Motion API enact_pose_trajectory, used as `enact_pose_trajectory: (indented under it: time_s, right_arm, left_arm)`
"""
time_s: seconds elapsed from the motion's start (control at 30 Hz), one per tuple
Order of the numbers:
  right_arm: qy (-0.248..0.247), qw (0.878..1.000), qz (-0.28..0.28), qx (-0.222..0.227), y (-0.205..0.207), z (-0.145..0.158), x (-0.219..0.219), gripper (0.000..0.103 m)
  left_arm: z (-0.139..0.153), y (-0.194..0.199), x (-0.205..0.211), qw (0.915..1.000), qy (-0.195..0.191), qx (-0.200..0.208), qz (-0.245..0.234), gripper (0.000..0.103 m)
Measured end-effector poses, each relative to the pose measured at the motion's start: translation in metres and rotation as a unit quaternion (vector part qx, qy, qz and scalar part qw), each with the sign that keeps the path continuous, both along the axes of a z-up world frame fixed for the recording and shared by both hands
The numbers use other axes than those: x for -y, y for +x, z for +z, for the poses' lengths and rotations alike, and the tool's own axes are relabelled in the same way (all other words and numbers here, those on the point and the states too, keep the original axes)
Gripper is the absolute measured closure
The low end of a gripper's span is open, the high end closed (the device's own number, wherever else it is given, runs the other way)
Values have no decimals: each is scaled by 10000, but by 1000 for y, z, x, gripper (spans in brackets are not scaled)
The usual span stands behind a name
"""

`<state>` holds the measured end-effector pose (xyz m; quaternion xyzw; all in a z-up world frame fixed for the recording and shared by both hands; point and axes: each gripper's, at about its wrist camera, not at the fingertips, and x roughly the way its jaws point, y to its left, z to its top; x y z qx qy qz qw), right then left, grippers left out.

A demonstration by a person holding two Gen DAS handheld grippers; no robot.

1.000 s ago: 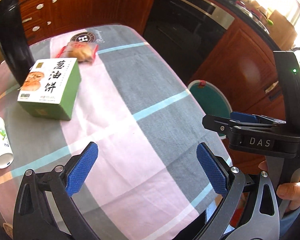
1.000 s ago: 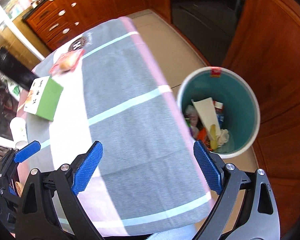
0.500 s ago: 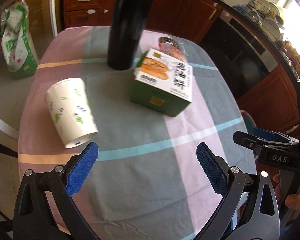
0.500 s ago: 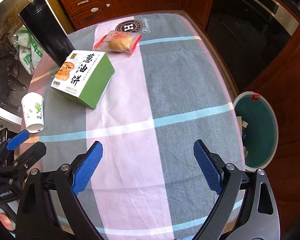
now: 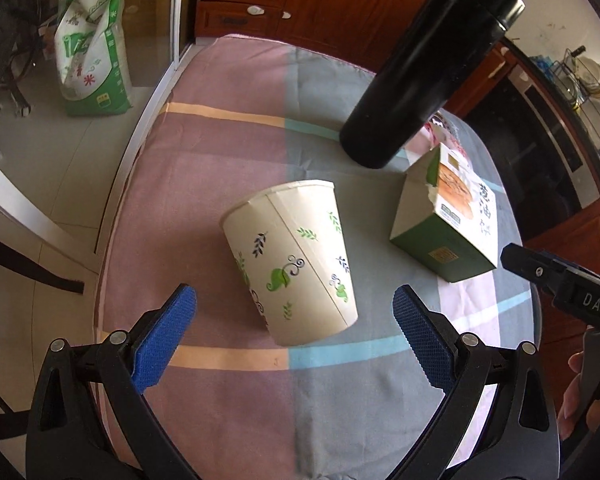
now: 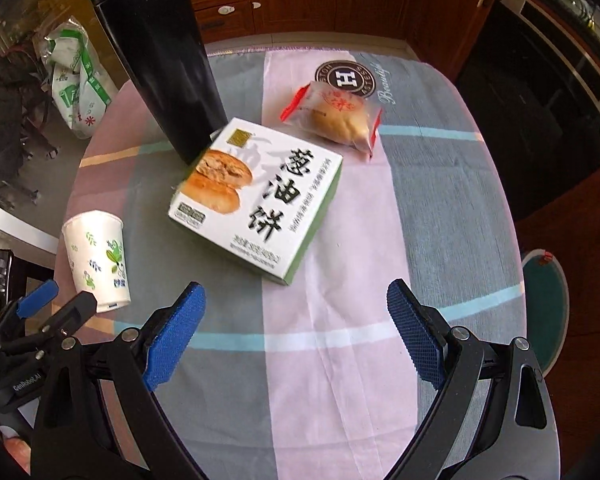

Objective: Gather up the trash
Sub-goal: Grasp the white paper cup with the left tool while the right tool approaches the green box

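A white paper cup (image 5: 296,260) with a leaf print stands upside down on the checked tablecloth; it also shows in the right wrist view (image 6: 98,256). My left gripper (image 5: 294,338) is open and empty, just short of the cup, its blue pads either side of it. A green and white pancake box (image 6: 260,196) lies mid-table, also in the left wrist view (image 5: 450,224). A wrapped bun (image 6: 336,114) lies behind it. My right gripper (image 6: 296,336) is open and empty, short of the box. The teal trash bin (image 6: 548,304) stands on the floor at the right.
A tall black flask (image 6: 160,52) stands behind the box, also in the left wrist view (image 5: 424,68). A green and white rice bag (image 5: 94,40) sits on the floor at the left. Wooden cabinets and a dark oven (image 6: 540,92) line the back.
Both grippers swung left, away from the bin. The left one closed in on the paper cup; the right one now faces the box and bun. Both stayed open.
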<state>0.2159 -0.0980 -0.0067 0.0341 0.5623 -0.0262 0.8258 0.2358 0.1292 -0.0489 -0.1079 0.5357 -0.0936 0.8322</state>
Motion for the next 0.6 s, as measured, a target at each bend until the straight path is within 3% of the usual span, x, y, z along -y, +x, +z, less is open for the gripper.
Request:
enact_pose_trajectory:
  time_s: [0.5, 0.6]
  right_arm:
    - [-492, 9987, 59, 99, 69, -27, -46, 15]
    - [-706, 9975, 31, -17, 77, -38, -47, 10]
  left_arm:
    - [-24, 19, -11, 9995, -213, -242, 41, 4]
    - [-26, 20, -4, 9995, -198, -259, -35, 4]
